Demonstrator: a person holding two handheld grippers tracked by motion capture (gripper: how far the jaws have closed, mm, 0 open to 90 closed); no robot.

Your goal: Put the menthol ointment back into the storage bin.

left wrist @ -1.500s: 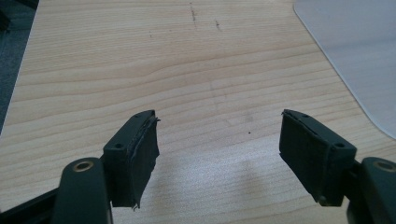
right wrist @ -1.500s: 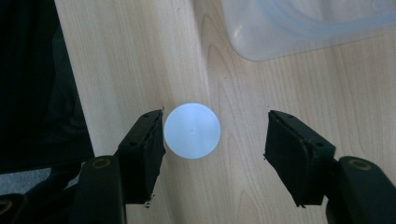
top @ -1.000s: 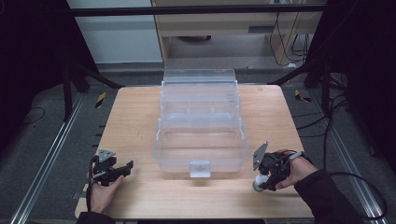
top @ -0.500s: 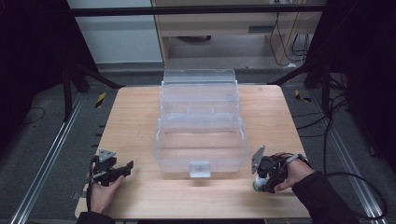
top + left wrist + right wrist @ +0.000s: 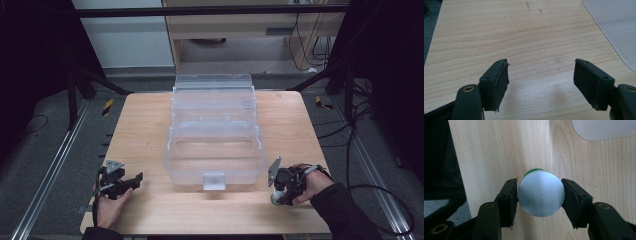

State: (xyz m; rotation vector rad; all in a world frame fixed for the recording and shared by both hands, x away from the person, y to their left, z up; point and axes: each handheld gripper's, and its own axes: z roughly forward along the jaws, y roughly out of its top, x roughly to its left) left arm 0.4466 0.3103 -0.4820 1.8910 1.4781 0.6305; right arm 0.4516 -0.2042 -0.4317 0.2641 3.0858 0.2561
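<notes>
Right gripper point(image 5: 539, 195) at 4 o'clock on the table point(image 5: 145, 125), jaws pinching a can point(image 5: 541, 194) from both sides, silver end facing the camera, green showing behind | left gripper point(image 5: 541, 82) at 8 o'clock, jaws spread wide over bare wood | clear bin point(image 5: 215, 135) centre, stretching to 12 o'clock

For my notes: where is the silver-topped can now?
In the high view the can stands near the table's front right, between the right gripper's jaws, beside the clear box.
</notes>
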